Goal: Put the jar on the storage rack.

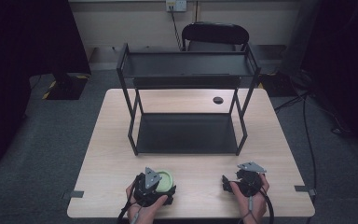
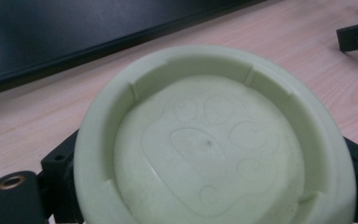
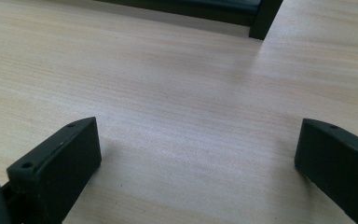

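Green bowl [image 2: 214,144] in left claw [image 1: 161,185]

My left gripper [image 1: 161,185] sits near the table's [image 1: 112,140] front edge, left of centre, against a pale green round dish [image 1: 164,179]. My right gripper [image 1: 242,179] rests near the front right. A black two-tier rack [image 1: 186,100] stands mid-table; a small dark disc [image 1: 218,100] lies behind it.

We see a pale green round lid [image 2: 214,140] with a faint paw-print outline pressed into its face, set between black jaws. Our table [image 1: 112,163] is light wood with fine grain; the shelf rack [image 1: 186,133] at its far side is black.
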A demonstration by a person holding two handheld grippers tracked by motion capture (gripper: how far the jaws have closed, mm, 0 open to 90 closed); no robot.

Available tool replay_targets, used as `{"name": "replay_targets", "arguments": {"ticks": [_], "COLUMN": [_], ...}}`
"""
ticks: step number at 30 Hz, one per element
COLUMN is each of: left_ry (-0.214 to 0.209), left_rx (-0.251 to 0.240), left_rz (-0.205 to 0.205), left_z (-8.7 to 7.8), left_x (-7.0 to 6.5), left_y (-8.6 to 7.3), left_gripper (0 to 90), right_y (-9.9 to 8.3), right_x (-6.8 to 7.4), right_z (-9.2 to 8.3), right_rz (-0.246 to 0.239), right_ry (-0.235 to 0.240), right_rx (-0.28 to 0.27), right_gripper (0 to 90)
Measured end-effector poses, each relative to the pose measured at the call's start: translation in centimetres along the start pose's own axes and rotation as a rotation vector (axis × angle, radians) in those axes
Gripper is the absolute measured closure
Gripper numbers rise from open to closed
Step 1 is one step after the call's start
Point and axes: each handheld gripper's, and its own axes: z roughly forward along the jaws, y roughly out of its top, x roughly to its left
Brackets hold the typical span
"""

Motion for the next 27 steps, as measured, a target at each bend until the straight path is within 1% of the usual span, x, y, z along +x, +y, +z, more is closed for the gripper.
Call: {"name": "replay_targets", "arguments": {"ticks": [3,4,7,11,15,17,21,27], "left_ry": [0.0,-0.001,-0.016,-0.007,-0.01,-0.005,-0.001,-0.002], "left_rx": [-0.013,-0.014,-0.014,-0.02,-0.036,-0.043,-0.051,-0.061], "left_rz": [0.006,0.003,0.004,0.029,0.035,0.04,0.059,0.075], "left_z": [-0.1,0.0,0.1,-0.2,-0.4,-0.6,-0.7,-0.6], "left_x": [0.2,0.3,0.6,0.6,0.8,0.9,1.2,1.4], "left_y": [0.4,0.5,1.1,2.2,3.2,3.7,4.8,6.2], "left_gripper": [10.8,10.8,10.8,10.8,10.8,10.8,10.8,10.8], "right_y": [0.0,0.0,0.0,0.0,0.0,0.0,0.0,0.0], "right_x": [0.0,0.0,0.0,0.0,0.0,0.0,0.0,0.0], "right_z": [0.0,0.0,0.0,0.0,0.0,0.0,0.0,0.0], "right_rz": [0.0,0.0,0.0,0.0,0.0,0.0,0.0,0.0], "right_ry": [0.0,0.0,0.0,0.0,0.0,0.0,0.0,0.0], "right_rx": [0.0,0.0,0.0,0.0,0.0,0.0,0.0,0.0], "right_gripper": [0.0,0.0,0.0,0.0,0.0,0.0,0.0,0.0]}}
